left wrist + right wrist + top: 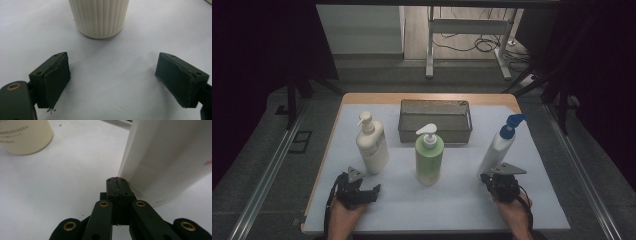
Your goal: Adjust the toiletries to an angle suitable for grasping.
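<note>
With your left hand-held gripper [362, 192] gaping before the cream bottle [372, 145] and your right hand-held gripper [501, 181] pinched empty beside the white bottle [498, 146], you look set to grasp: ease left forward around the cream bottle.

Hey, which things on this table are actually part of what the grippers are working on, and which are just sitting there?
In hand:
- cream pump bottle, just ahead of the open left gripper
- white bottle with blue pump, beside the shut right gripper

Probably lying about:
- green pump bottle, standing between them
- wire basket, at the back of the table
</note>
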`<state>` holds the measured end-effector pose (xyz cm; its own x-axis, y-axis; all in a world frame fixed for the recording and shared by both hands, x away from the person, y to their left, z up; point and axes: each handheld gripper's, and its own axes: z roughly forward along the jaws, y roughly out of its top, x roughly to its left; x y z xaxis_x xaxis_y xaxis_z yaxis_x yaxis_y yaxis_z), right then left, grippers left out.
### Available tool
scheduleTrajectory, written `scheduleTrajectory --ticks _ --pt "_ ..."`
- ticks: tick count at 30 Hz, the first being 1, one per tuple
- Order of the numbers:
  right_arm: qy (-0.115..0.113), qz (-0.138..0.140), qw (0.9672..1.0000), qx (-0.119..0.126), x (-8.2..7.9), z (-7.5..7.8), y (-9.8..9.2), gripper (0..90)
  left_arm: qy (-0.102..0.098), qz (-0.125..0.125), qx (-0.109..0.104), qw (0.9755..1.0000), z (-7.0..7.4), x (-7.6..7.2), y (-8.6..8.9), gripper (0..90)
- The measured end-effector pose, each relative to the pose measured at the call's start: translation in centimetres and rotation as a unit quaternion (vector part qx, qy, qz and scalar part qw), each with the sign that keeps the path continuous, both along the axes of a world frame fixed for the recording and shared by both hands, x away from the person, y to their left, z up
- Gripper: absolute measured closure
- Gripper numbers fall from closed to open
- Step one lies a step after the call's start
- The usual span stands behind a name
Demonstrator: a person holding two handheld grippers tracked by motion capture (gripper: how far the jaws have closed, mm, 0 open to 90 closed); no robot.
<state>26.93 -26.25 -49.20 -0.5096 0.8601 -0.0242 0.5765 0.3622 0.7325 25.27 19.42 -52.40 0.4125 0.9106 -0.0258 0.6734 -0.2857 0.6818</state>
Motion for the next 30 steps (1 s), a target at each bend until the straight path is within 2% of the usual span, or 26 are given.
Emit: scheduleTrajectory --ticks 13,18,23,30 --pt "0.001 -0.023 0.9997 0.005 0.1 0.0 -2.1 89.5 0.000 0.000 0.000 1.0000 0.0 0.0 0.0 12.1" --pt "-0.002 -0.018 0.9998 0.006 0.4 0.0 -1.5 89.4 0.000 0.000 0.000 1.0000 0.0 0.0 0.0 12.1" --pt "0.000 -0.017 0.9998 -0.003 0.8 -0.2 -0.9 89.6 0.000 0.000 0.000 1.0000 0.0 0.0 0.0 12.1" --pt "0.002 -0.026 0.9996 -0.005 0.7 -0.1 -1.9 89.5 0.000 0.000 -0.001 1.0000 0.0 0.0 0.0 12.1"
